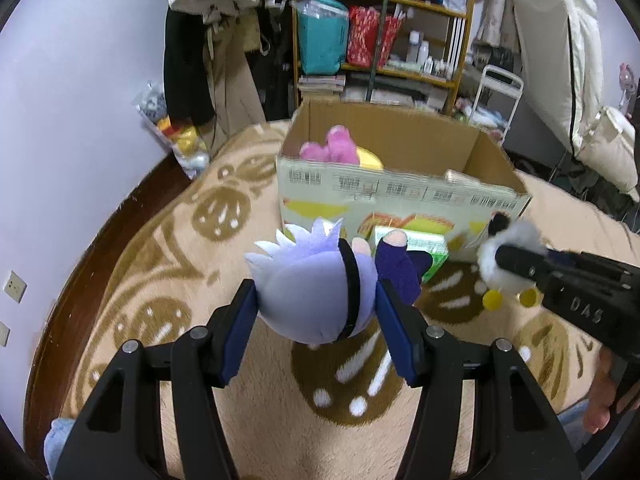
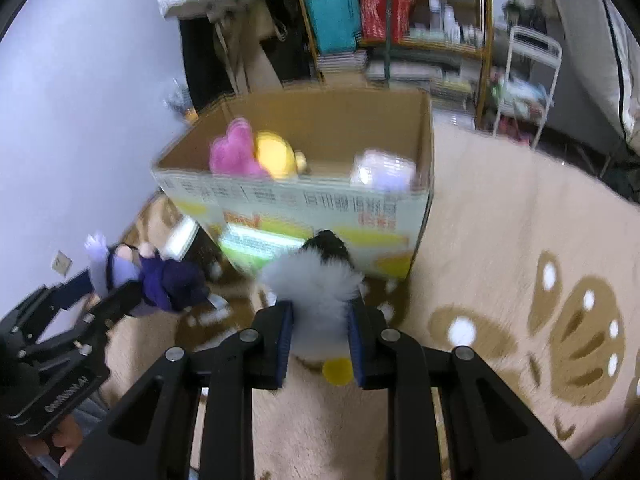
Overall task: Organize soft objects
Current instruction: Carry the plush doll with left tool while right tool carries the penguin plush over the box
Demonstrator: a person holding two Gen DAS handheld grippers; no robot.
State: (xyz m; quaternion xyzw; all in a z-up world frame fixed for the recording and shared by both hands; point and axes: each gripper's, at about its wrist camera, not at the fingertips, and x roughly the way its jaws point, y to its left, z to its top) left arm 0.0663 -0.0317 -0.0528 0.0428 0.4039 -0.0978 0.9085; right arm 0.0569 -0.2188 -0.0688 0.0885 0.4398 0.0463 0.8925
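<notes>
Plush toys are held above a beige rug (image 1: 248,420) with brown patterns, in a cluttered room with a wooden shelf (image 1: 460,20) and hanging clothes. A cardboard box (image 1: 400,196) is placed on the rug; a pink toy (image 2: 236,152) and a yellow toy (image 2: 276,156) are seen inside. A purple doll (image 1: 320,280) is clamped at the head by the left gripper (image 1: 316,316). A white fluffy toy (image 2: 316,292) is pressed between the pads of the right gripper (image 2: 320,344), near the box front.
</notes>
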